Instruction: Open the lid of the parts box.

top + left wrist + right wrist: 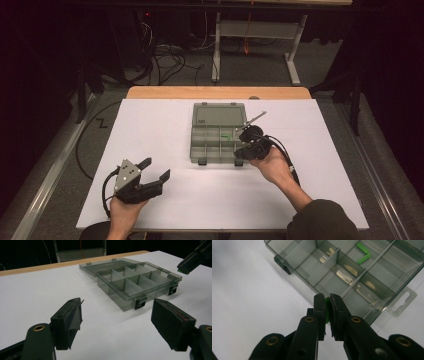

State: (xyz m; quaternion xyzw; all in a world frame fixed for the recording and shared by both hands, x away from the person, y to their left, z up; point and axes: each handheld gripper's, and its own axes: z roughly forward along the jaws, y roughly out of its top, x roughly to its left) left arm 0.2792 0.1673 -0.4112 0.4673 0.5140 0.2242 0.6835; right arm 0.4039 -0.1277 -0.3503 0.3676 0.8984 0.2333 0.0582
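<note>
Nearest the high camera, my left gripper (156, 169) rests on the white table (150, 125) at the near left, its jaws standing wide apart with nothing between them. Farther in and to the right, my right gripper (243, 142) hangs over the near right corner of the clear compartment box (218, 142), whose lid lies folded back flat behind it. A speck of green shows in one of the right-hand compartments.

From the left gripper view, the two black pads (71, 320) frame bare table, well short of the box (135, 281); its dividers and two front latches are plain, and the tip of the other gripper (193, 261) enters at the upper right above the box's edge, a hint of green at its tip.

From the right gripper view, the jaws are pressed together on a small green piece (327, 308), pinched between the pads above the box's near wall. Two more green pieces (364, 253) already lie in one compartment at the top.

I judge the sorting partly done: two pieces are in, a third is gripped and not yet dropped. What is left is to carry it over the right cell and let go.
</note>
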